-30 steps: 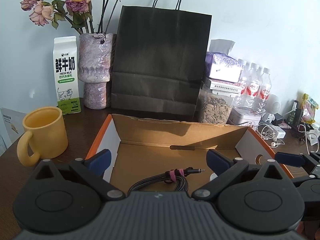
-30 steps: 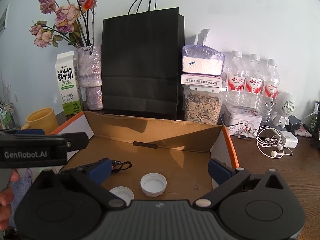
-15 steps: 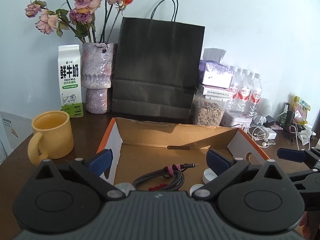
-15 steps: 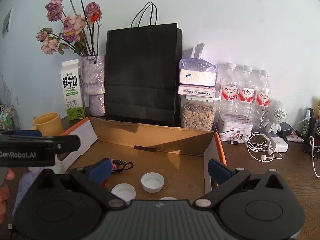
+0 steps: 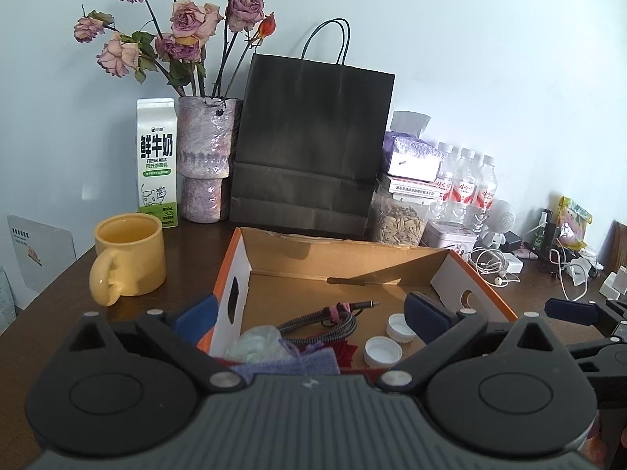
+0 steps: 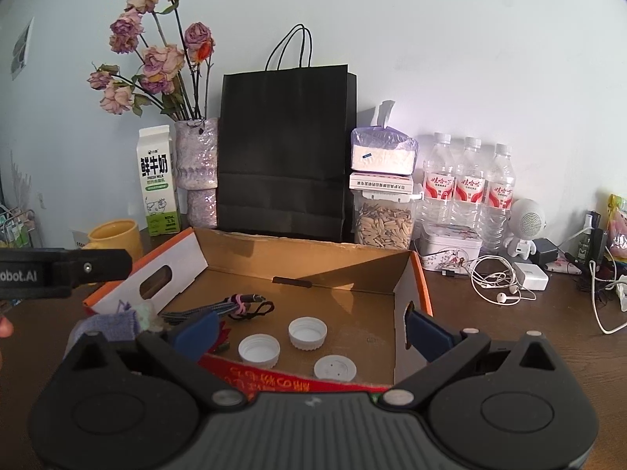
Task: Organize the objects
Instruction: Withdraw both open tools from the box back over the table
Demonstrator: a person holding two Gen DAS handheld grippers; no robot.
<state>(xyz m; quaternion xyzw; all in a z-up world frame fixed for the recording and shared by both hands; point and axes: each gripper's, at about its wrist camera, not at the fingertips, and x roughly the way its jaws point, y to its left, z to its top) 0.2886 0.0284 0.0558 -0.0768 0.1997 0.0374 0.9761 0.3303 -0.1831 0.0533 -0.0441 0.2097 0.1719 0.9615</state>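
Cardboard box (image 6: 313,270), open-topped, mid-table. Contents: braided cable (image 6: 219,307) toward its left wall; three white caps (image 6: 307,333) along the near edge; purple cloth (image 6: 113,323) and what may be a crumpled plastic bag, partly hidden, in the near-left corner.

Left gripper (image 5: 309,313): jaws spread, empty, before the box.

Right gripper (image 6: 309,331): likewise spread, empty.

Risk, as I judge it: a low reach could catch the near edge, shoving the box and rolling the caps.

Open cardboard box (image 6: 352,270) on table, holding braided cable (image 6: 219,307), three white caps (image 6: 307,333), purple cloth (image 5: 286,364)
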